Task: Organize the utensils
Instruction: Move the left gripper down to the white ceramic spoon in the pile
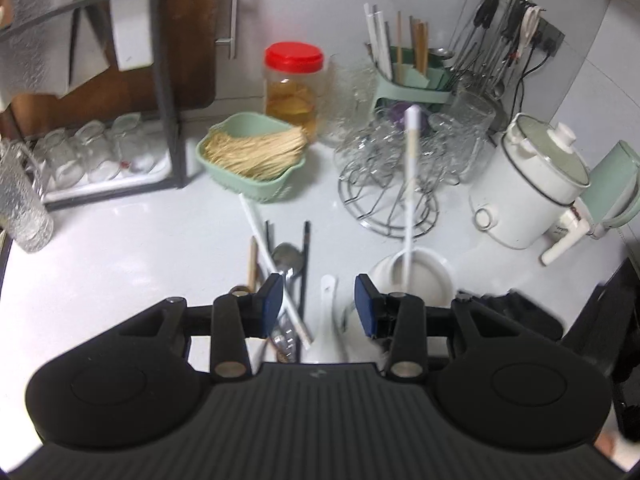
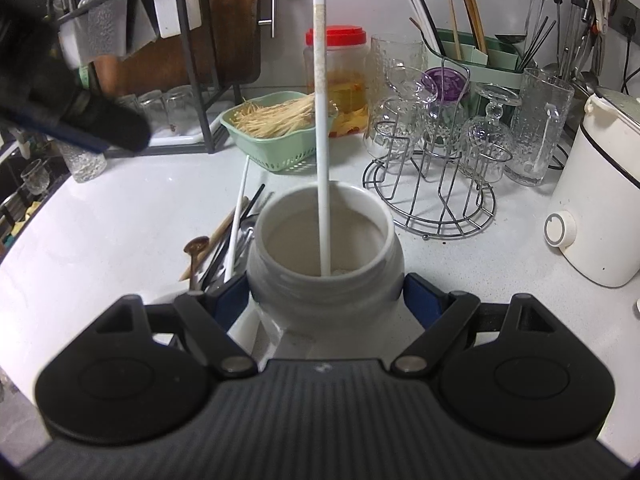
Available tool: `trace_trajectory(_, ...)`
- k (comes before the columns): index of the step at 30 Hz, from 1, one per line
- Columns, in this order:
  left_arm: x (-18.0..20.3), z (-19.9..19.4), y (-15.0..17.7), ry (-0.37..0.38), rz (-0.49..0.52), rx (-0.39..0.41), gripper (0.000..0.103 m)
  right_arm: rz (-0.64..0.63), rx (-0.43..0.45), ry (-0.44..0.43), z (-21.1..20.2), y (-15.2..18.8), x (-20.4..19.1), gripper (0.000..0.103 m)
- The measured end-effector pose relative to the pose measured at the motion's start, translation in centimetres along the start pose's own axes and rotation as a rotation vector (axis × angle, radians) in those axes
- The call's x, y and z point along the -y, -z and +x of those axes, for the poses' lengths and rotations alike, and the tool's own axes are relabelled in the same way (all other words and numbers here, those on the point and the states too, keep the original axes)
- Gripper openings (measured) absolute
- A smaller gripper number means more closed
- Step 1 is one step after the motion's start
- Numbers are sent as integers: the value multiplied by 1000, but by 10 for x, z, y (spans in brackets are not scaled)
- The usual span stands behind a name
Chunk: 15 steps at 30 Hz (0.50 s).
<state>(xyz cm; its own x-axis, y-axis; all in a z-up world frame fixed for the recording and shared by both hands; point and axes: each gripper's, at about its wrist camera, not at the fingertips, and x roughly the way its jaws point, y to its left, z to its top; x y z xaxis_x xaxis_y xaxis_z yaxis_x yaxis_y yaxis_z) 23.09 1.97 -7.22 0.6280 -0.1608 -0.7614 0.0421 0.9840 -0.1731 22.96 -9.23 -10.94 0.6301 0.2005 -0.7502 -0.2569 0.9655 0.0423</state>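
Note:
My right gripper (image 2: 326,296) is shut on a white ceramic jar (image 2: 324,248), its blue pads (image 2: 420,300) pressing both sides. A long white chopstick (image 2: 322,140) stands upright in the jar. Left of the jar, loose utensils (image 2: 224,240) lie in a pile on the counter: chopsticks, a metal spoon and a wooden spoon. My left gripper (image 1: 319,304) hovers open above that pile, holding nothing. A white spoon (image 1: 328,292), a white chopstick (image 1: 264,248) and a metal spoon (image 1: 288,258) lie below its gap. To its right stand the jar (image 1: 416,276) and the chopstick (image 1: 410,184) in it.
A green basket of bamboo sticks (image 1: 252,156), a red-lidded jar (image 1: 294,88), a wire rack of glasses (image 1: 392,168) and a green utensil holder (image 1: 412,80) line the back. A white cooker (image 1: 528,184) stands right, a dish rack with glasses (image 1: 100,152) left.

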Motion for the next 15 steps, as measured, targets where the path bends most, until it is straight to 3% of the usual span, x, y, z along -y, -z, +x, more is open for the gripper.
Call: trace_trajectory(15, -45, 37, 50, 51, -108, -70, 45, 13, 6, 15, -3, 5, -2, 86)
